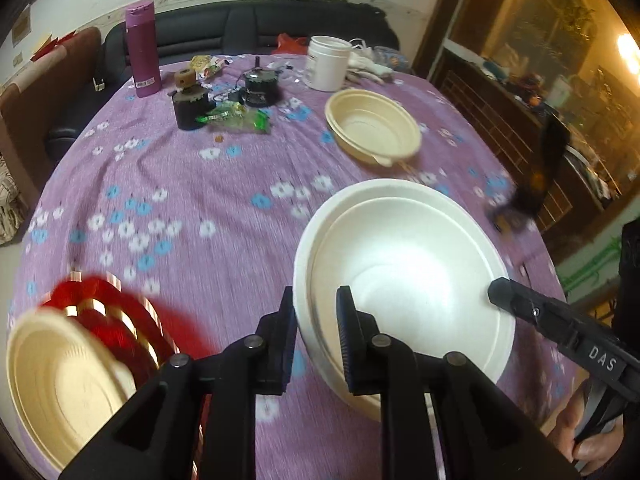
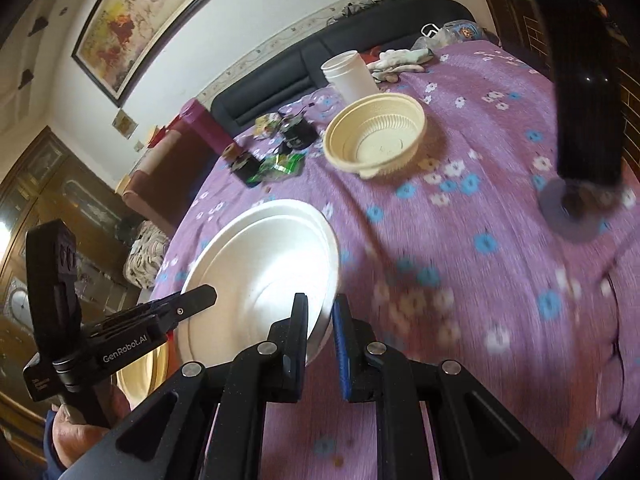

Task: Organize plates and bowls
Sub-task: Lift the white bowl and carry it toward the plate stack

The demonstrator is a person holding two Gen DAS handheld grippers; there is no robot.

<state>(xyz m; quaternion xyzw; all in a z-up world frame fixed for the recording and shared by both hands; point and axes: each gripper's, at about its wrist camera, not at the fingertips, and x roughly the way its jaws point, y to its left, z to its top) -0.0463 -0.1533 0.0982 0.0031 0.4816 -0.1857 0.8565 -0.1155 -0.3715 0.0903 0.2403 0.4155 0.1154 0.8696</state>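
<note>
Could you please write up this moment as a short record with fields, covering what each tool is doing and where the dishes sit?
left tool: shut on the near rim of the white bowls
right tool: shut on the opposite rim
white bowls: two nested, gripped from both sides
cream bowl: alone on the tablecloth, farther back, near the white jar
cream plate: at the left, on red plates
tablecloth: purple, flowered
image: motion blur in both views

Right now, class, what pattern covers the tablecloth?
Purple tablecloth with white and blue flowers, clearest in the left wrist view.
</note>
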